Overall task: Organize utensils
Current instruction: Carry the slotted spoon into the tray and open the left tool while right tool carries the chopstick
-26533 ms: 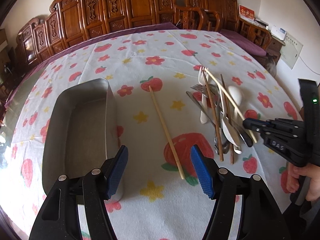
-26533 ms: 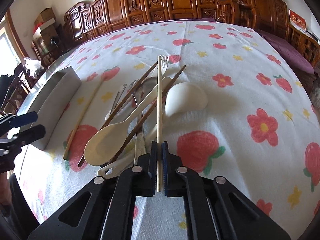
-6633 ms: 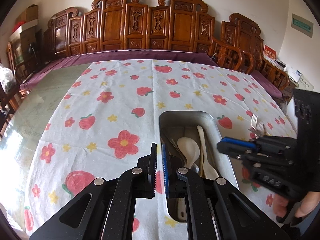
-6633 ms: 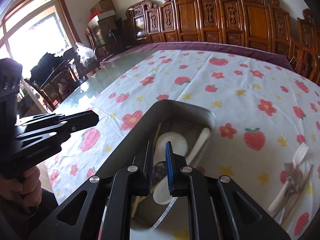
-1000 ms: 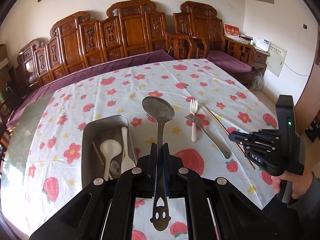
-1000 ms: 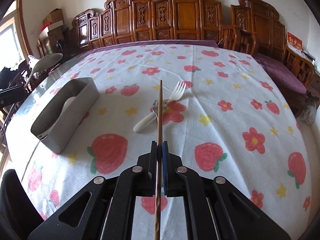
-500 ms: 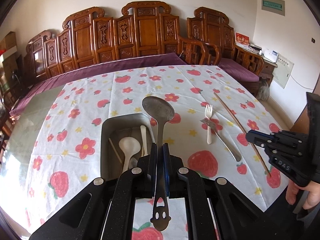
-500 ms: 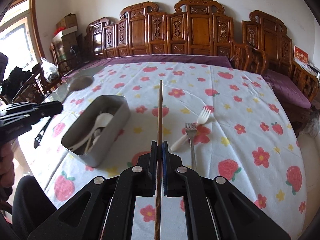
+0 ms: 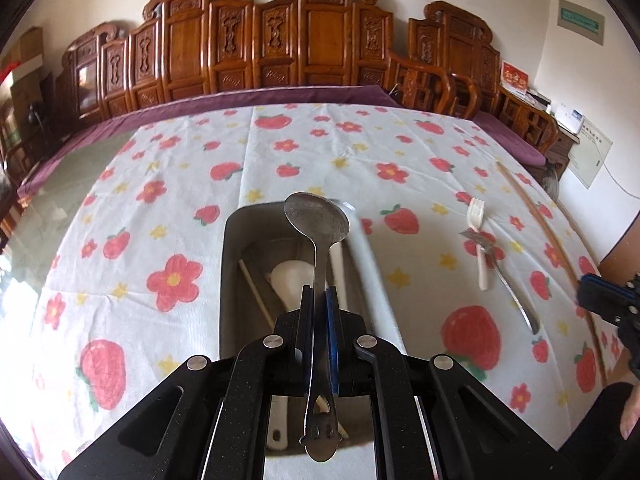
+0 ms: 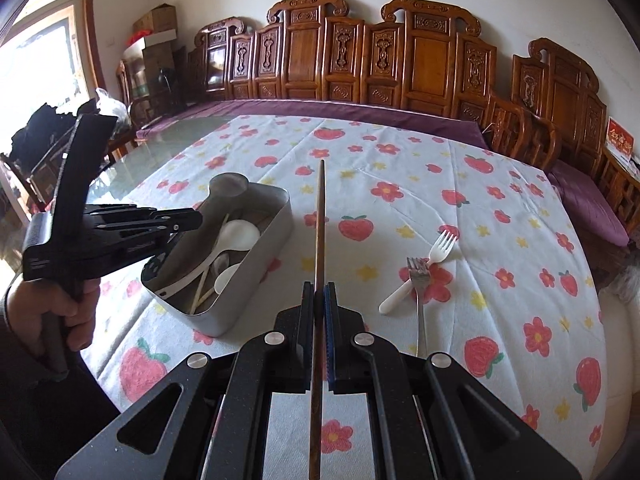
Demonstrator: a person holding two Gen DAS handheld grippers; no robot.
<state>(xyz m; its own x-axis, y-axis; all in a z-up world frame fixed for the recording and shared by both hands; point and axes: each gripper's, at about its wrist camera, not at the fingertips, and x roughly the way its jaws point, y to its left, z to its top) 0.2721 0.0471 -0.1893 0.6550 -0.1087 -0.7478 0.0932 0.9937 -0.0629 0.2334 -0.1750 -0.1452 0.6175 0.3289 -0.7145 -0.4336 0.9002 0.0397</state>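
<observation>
— What do we have on the left?

— Our left gripper (image 9: 320, 300) is pinched tight on the metal spoon (image 9: 318, 220), its bowl raised over the far end of the metal tin (image 9: 230, 264). The tin sits on the strawberry tablecloth (image 9: 168, 200), with a white spoon (image 9: 292, 276) and a pale chopstick (image 9: 256, 292) lying inside.

— And to the right?

— On the cloth, well apart from the tin, we see a white plastic fork (image 10: 420, 276) and a metal fork (image 10: 418, 280), their heads touching. Our right gripper (image 10: 319, 304) is clamped on a dark wooden chopstick (image 10: 320, 220), held in the air just beside the tin's right wall, pointing toward the carved wooden chairs (image 10: 360, 56).
</observation>
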